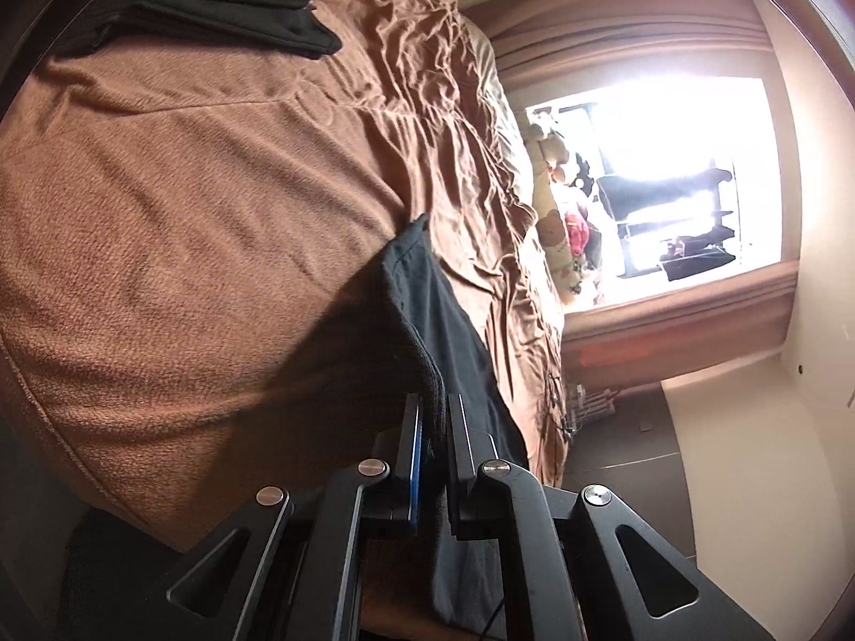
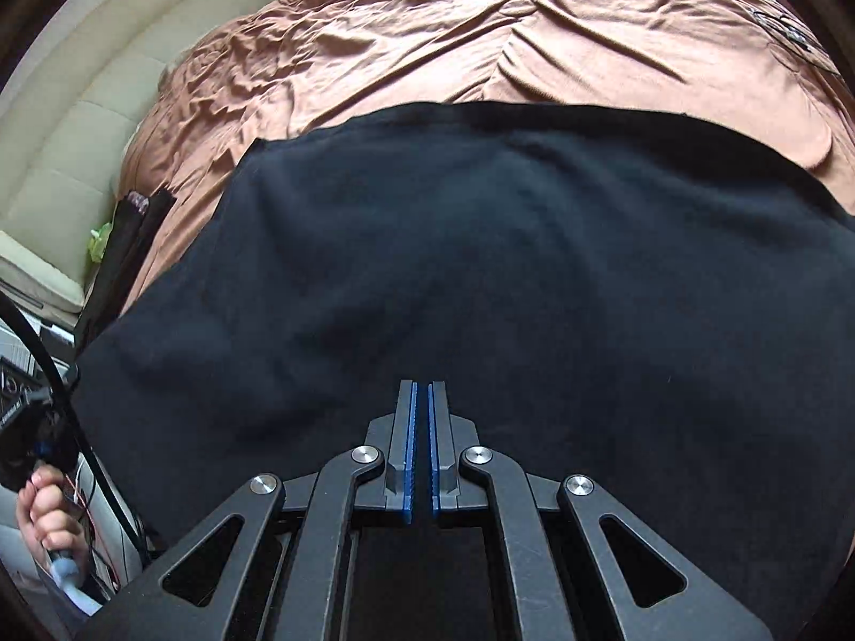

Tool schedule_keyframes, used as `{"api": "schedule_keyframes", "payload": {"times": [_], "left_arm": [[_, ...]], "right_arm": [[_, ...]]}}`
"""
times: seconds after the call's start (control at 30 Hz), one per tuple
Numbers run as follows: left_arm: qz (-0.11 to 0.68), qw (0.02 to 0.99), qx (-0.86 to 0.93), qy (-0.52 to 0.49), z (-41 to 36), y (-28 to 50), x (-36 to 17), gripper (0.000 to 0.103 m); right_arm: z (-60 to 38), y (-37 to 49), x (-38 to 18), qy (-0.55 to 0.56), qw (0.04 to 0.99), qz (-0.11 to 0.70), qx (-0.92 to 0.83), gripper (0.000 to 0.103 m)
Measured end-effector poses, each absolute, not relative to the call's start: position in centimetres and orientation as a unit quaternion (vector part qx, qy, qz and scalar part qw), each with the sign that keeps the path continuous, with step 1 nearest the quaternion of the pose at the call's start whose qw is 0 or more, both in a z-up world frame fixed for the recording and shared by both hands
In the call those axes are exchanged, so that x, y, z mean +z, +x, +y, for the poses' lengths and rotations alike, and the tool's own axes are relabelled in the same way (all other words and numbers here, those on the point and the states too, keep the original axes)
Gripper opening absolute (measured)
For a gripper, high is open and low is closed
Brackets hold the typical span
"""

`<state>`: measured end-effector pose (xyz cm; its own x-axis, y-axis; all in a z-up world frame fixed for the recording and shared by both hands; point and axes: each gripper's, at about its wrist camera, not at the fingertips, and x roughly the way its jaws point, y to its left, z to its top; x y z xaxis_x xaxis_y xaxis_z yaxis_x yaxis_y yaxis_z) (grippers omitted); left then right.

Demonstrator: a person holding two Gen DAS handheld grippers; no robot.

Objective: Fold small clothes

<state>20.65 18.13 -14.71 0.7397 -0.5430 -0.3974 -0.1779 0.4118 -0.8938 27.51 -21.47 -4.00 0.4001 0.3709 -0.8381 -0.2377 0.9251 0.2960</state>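
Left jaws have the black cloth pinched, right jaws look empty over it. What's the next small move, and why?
Probably carry the left gripper across to lay its pinched edge over the black garment, which lies spread flat on the brown bedspread; the shut, empty right gripper could pin the fold.

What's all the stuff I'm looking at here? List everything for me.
black garment: one, black, spread on the bed, one edge pinched in the left gripper
folded dark clothes: one pile, black, far end of the bed
bedspread: one, brown, wrinkled, covers the bed
stuffed toys: several, mixed colours, by the window
curtains: brown, both sides of the bright window
left gripper: black, blue pads, shut on the cloth
right gripper: black, blue pads, shut, nothing visibly held
hand: one, lower left of the right wrist view
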Motion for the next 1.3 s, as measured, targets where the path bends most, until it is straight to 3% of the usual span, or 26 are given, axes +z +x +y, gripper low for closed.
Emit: {"api": "schedule_keyframes", "payload": {"times": [0.8, 1.13, 1.17, 1.23, 1.3], "left_arm": [[0.329, 0.787, -0.243, -0.462, 8.8, 25.4, -4.4, 0.007], [0.343, 0.792, -0.297, -0.409, 2.1, 26.7, -0.4, 0.007], [0.345, 0.792, -0.303, -0.403, 1.4, 26.7, -0.1, 0.007], [0.349, 0.792, -0.315, -0.39, -0.2, 27.0, 0.5, 0.007], [0.353, 0.791, -0.326, -0.379, -1.7, 27.1, 1.0, 0.007]], "right_arm": [[-21.1, 17.8, -7.2, 0.083, 0.815, 0.516, 0.252, 0.0], [-28.0, 15.2, -3.1, 0.139, 0.855, 0.447, 0.223, 0.001], [-29.0, 14.9, -2.9, 0.147, 0.859, 0.439, 0.218, 0.004], [-31.0, 14.1, -2.1, 0.163, 0.866, 0.423, 0.21, 0.019], [-32.8, 13.3, -1.5, 0.175, 0.876, 0.403, 0.198, 0.052]]}}
